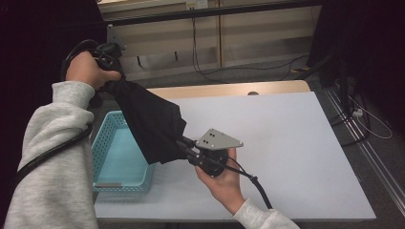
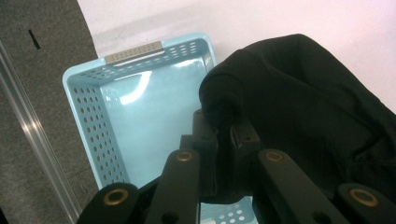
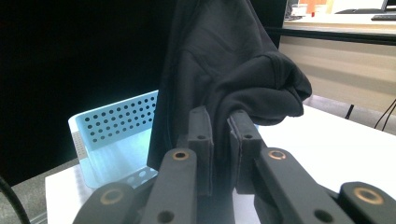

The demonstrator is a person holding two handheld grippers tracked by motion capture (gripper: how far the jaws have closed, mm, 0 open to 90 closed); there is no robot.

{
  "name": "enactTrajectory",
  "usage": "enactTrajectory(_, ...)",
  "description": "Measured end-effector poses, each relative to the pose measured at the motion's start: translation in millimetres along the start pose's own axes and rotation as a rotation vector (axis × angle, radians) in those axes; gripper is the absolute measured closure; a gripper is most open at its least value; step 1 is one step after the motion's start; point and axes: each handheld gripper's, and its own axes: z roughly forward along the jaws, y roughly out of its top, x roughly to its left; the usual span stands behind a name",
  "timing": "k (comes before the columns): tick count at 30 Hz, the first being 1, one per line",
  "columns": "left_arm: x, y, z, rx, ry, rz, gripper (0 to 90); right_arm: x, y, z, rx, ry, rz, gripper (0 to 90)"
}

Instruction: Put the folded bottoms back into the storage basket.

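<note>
Two grippers, one black garment (image 1: 150,125) stretched between them, off the table. Left gripper (image 1: 109,56) is raised high at the far left of the high view, beyond the table's edge, held in the left hand (image 1: 88,70). In the left gripper view its jaws stand narrow, pinched on a bunched fold of the garment (image 2: 303,102); the cloth spills away to the right of that view.

Right gripper (image 1: 191,150) sits lower, over the white table (image 1: 296,143), held from below in the right hand (image 1: 224,183), grey three-cornered plate on top. In the right gripper view the jaws are likewise close together, clamping an edge of the garment (image 3: 224,60) — the cloth rises above them and folds over to the right.

Garment slopes down from the upper left to the lower right in the high view, hanging partly over a light blue perforated basket (image 1: 107,157) at the table's left edge. Whether the cloth touches the basket rim I cannot tell. Basket interior (image 2: 144,116) looks bare under the left gripper.
</note>
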Motion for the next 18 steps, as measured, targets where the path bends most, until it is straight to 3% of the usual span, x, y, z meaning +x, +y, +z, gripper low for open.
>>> enactTrajectory(10, 3.7, -3.1, -7.2, -0.014, 0.003, -0.009, 83.5, 5.9, 4.1, 4.3, 0.002, 0.017, -0.019, 81.2)
enactTrajectory(18, 8.7, -4.9, -9.5, -0.009, 0.011, -0.008, 83.6, 8.2, 4.5, 9.6, -0.008, 0.032, -0.008, 81.1)
